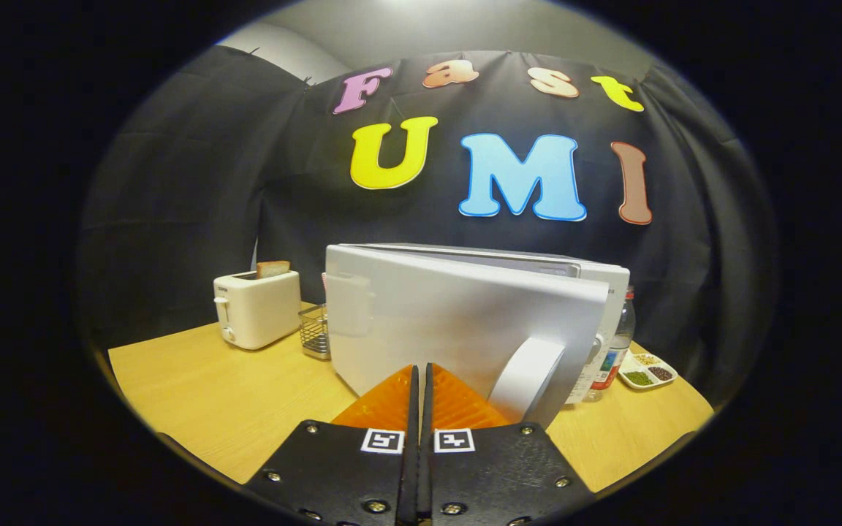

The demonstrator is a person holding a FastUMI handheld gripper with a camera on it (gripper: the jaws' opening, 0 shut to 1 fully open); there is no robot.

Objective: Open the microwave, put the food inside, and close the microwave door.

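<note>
My fingers [421,374] are pressed together with nothing between them, tips right at the microwave door [457,329]. The door stands swung partway out from the microwave [596,285] on the table [216,394], toaster [256,308] off beyond.

The microwave [465,321] stood on the table [231,402], its door [457,329] just ahead of the hand-held gripper [421,380], whose fingers were pressed together. Left of it sat a wire basket [314,330], then a toaster [256,308] holding toast [273,268], towards the table's back left corner. To the microwave's right stood a bottle [617,343], with a divided dish [647,370] near the right edge.
</note>
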